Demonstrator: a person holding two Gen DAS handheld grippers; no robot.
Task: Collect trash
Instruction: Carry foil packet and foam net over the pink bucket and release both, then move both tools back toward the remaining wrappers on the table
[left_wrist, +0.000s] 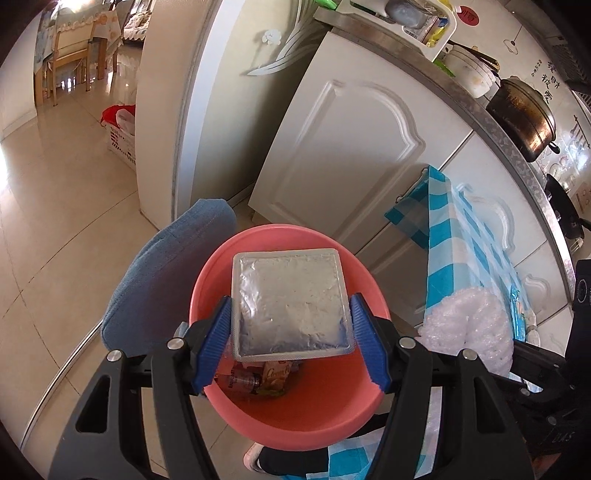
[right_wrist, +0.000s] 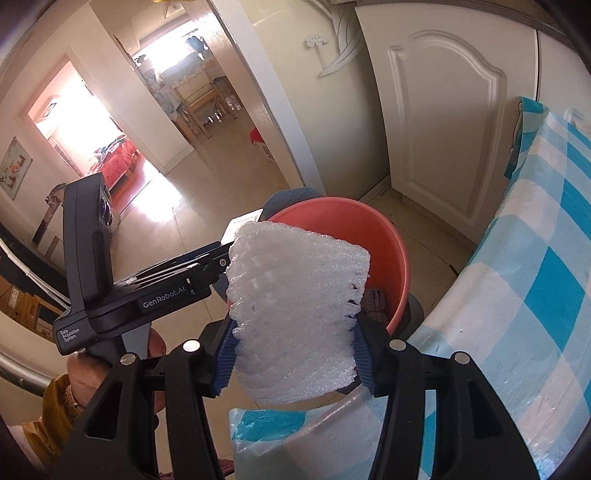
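Each hand-held gripper had a black plastic frame with triangular cut-outs in its arms and round silver screw heads at the pivots. The left hand-held gripper (left_wrist: 291, 328) carried two blue ribbed pads (left_wrist: 212, 347) on its fingers; the right hand-held gripper (right_wrist: 295, 354) had the same blue ribbed pads (right_wrist: 226, 360). In the right wrist view the left unit's black body bore white lettering, "GenRobot.AI" and "Data Acquisition System", and a camera lens sat on its upright part. The person's hand (right_wrist: 88, 373) emerged from a mustard-yellow sleeve (right_wrist: 51, 417)
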